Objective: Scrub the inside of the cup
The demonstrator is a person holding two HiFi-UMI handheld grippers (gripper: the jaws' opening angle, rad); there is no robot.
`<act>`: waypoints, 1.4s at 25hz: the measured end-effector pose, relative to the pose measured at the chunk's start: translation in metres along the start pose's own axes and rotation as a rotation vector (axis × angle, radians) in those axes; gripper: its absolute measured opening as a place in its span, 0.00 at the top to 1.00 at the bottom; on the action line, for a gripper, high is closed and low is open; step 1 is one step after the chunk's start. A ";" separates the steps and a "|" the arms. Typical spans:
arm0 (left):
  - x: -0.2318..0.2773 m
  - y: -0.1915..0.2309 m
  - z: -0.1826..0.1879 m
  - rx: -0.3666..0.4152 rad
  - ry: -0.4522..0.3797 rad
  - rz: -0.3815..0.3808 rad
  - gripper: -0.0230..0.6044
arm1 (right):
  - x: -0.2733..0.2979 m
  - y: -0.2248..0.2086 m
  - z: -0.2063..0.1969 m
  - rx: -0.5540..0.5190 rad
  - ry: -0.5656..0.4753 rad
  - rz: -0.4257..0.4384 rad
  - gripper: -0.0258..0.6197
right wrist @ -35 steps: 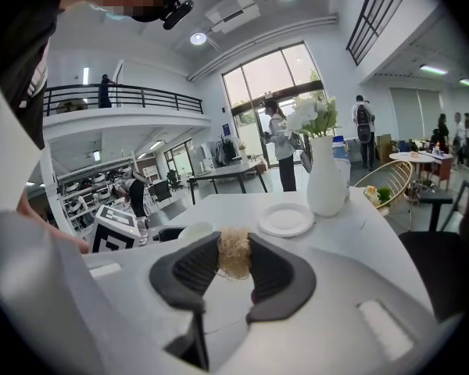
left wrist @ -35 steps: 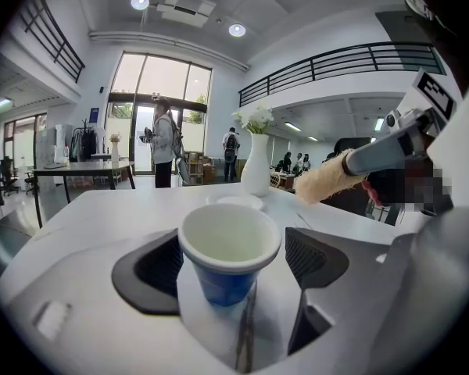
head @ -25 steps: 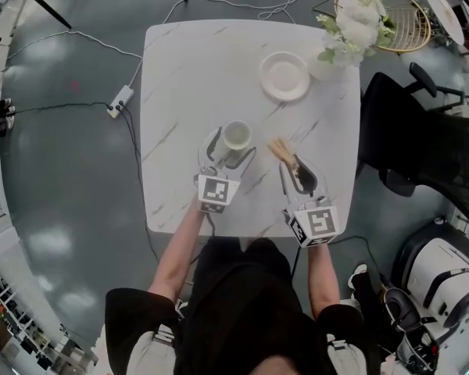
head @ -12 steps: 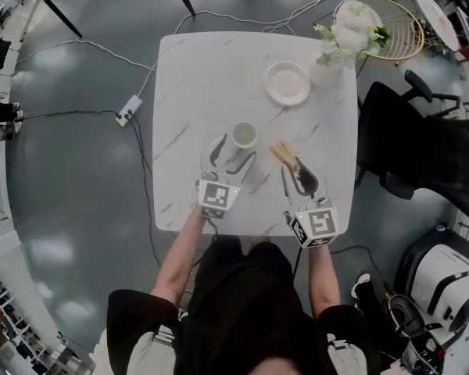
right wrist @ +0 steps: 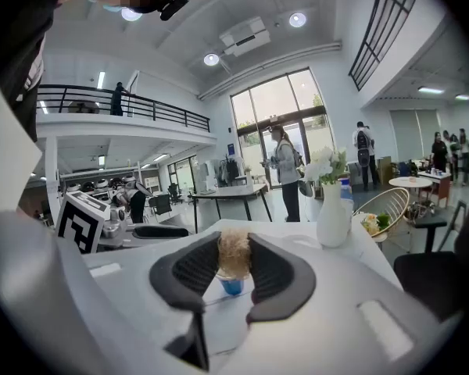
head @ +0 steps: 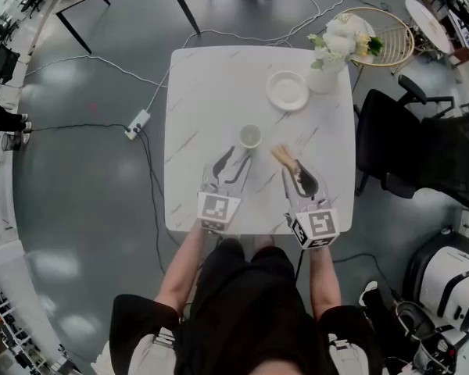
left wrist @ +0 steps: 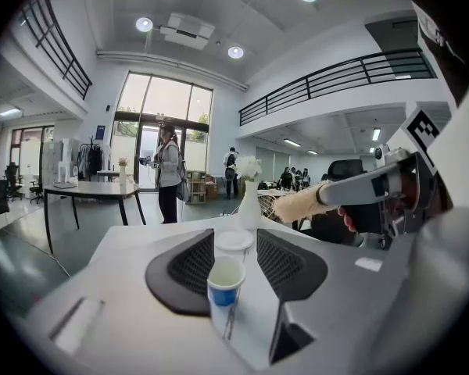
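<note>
Glossy marble-look table (head: 219, 84), seemingly paper cup (head: 250, 137), fuzzy fibrous brush (head: 280, 155)

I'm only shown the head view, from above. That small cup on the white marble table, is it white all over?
Observer: No. The left gripper view shows the small cup has a blue outside.
Operator: What's that tan thing on the right?
Observer: A brush with a fluffy tan head; the right gripper is shut on it.
Operator: And the white flowers?
Observer: They stand in a tall, narrow-necked white vase.
</note>
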State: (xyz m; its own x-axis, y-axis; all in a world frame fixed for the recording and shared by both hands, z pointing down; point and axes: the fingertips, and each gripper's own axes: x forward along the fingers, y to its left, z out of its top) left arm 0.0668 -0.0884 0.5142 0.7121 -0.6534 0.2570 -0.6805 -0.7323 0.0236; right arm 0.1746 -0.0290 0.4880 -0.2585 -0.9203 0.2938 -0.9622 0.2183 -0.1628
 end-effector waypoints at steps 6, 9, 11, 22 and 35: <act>-0.031 -0.002 0.022 0.024 -0.031 0.016 0.73 | -0.017 0.018 0.012 -0.007 -0.025 -0.002 0.79; -0.048 -0.003 0.032 0.021 -0.046 0.017 0.78 | -0.025 0.029 0.019 -0.013 -0.043 -0.004 0.79; -0.060 -0.005 0.039 0.025 -0.056 0.012 0.79 | -0.030 0.037 0.026 -0.019 -0.056 -0.004 0.79; -0.115 -0.002 0.070 0.075 -0.108 0.000 0.93 | -0.056 0.078 0.045 -0.065 -0.113 -0.031 0.79; -0.169 -0.007 0.072 0.106 -0.142 -0.033 0.95 | -0.092 0.109 0.035 -0.066 -0.143 -0.090 0.79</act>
State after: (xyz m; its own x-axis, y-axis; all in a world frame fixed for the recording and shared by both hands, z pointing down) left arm -0.0360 0.0133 0.4007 0.7561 -0.6437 0.1184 -0.6397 -0.7650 -0.0739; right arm 0.0965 0.0679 0.4106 -0.1610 -0.9727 0.1669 -0.9856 0.1497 -0.0781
